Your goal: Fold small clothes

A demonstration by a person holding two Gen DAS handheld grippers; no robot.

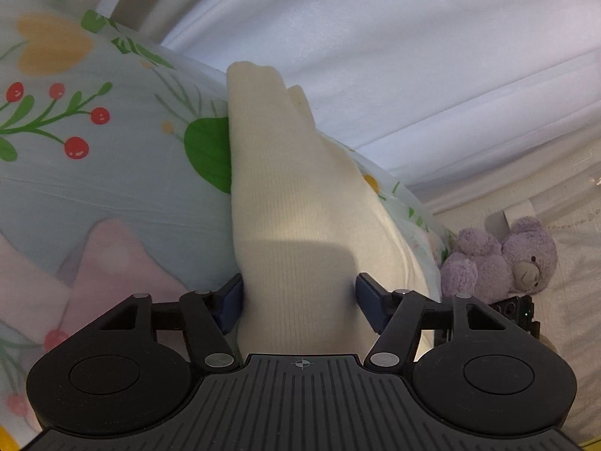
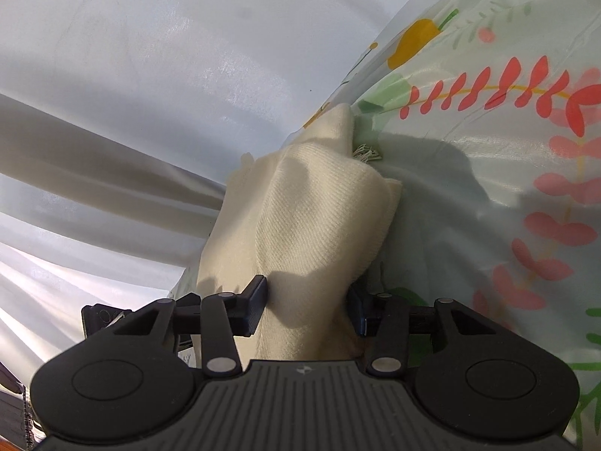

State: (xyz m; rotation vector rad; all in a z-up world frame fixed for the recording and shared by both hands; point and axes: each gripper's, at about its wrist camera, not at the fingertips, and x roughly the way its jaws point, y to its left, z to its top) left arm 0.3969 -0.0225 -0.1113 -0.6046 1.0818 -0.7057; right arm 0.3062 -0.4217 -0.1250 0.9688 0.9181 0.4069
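Cloth between both sets of fingers: your left gripper (image 1: 298, 302) has its blue pads (image 1: 230, 306) set apart on either flank of the cream knit garment (image 1: 285, 203); the pads look to touch the fabric at 9 and 3 o'clock, though whether they pinch it or merely bracket it cannot be told; your right gripper (image 2: 308, 306) stands the same way around the same cream garment (image 2: 300, 221), jaws parted with cloth bunched between them, the near pad (image 2: 255, 308) pressed against its side.

From your left hand the garment runs straight ahead toward 12 o'clock, long axis along the fingers, narrowing to a blunt end at the far edge of the floral sheet (image 1: 112, 173); from your right it rises toward 12 to 1 o'clock in a humped fold, with a frayed tuft at its far right edge; neither hand is plainly nearer, each sits at its own end of the piece, so the coming fold likely turns on carrying one end along that axis toward the other.

Count: one cream garment; two grippers; one floral sheet beneath; one purple teddy bear (image 1: 503, 263) at 3 o'clock of the left view, beside the sheet's edge and well apart from the cloth; white curtain (image 1: 413, 56) hangs farthest back in both views.
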